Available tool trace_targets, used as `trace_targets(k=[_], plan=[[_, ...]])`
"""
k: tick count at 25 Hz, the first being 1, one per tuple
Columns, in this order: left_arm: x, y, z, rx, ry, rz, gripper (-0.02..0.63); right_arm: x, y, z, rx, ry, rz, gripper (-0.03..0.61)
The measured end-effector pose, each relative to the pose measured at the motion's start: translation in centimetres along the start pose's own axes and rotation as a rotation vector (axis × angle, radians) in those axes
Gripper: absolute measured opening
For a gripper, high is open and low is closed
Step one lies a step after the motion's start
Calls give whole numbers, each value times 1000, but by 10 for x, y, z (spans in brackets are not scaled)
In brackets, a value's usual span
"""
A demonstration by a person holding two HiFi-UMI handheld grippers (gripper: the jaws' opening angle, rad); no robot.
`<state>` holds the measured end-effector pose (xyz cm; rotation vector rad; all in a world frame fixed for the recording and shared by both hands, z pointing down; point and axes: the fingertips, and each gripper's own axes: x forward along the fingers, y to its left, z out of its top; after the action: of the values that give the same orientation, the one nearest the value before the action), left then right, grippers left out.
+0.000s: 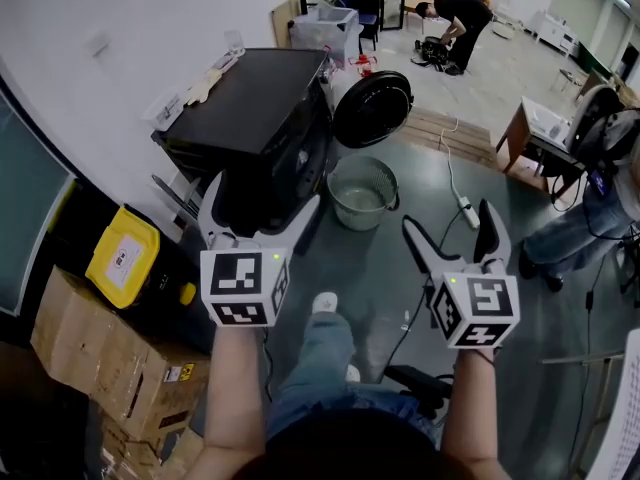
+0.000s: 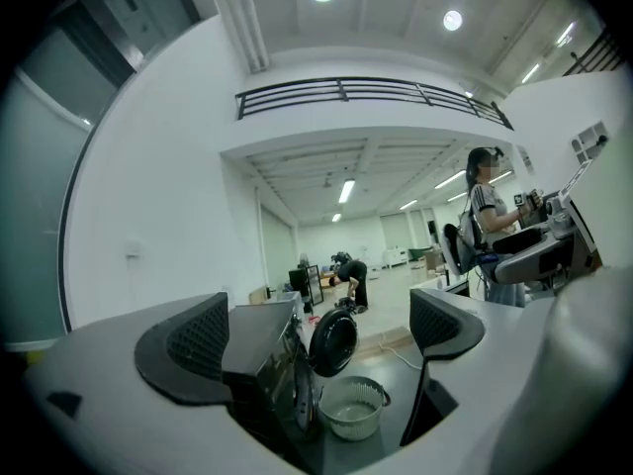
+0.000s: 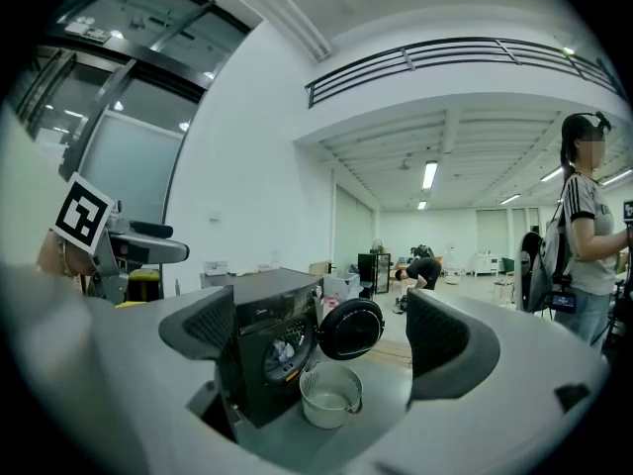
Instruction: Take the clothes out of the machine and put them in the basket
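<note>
1. Left gripper [image 1: 262, 204]: I hold it raised in front of me. Its jaws stand wide apart with nothing between them. Through the gap, its own view shows the machine's front edge and the basket.

2. Right gripper [image 1: 449, 224]: I hold it raised beside the left one, well apart from it. Its jaws are also spread wide and hold nothing. Its own view frames the machine, the door and the basket between the two pads.

3. Machine [image 1: 255, 108]: a black front-loading unit that stands against the white wall. Both grippers are short of it and touch nothing.

4. Door [image 1: 372, 108]: round and swung fully open to the machine's side.

5. Clothes [image 3: 283, 348]: a pale bundle shows inside the drum opening in the right gripper view. The head view does not show the drum interior.

6. Basket [image 1: 345, 204]: a pale round perforated tub on the grey floor, just in front of the machine and below the open door.

7. Surroundings: a yellow-lidded container [image 1: 122, 256] and cardboard boxes [image 1: 110, 353] sit to my left. A white power strip [image 1: 466, 208] lies on the floor to the right of the basket. A person [image 1: 455, 18] bends over at the far end of the room.
</note>
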<state>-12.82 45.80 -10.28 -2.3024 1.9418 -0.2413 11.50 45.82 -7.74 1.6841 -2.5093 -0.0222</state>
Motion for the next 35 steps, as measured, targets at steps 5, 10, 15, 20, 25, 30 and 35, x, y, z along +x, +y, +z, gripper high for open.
trace_targets(k=[5,10,15,20,25,30,35], plan=[[37,19,-5,-11,0,-2,557,34,-4,0,-1,1,-8,528],[90,43,-17,-24,10,-23,557,88,-7,-1,-4,25,-27,528],[155,69,-28,-46,24,-48,557,154,-11,0,-8,58,-50,528],[218,99,-35,-83,40,-73,557,225,-11,-4,1,117,-63,528],[275,123,-49,-103,73,-104,557,289,-11,10,-29,125,-92,528],[313,134,-61,-105,93,-138,557,325,-11,10,-58,152,-105,528],[335,140,-70,-115,107,-154,557,343,-19,5,-69,176,-124,528]])
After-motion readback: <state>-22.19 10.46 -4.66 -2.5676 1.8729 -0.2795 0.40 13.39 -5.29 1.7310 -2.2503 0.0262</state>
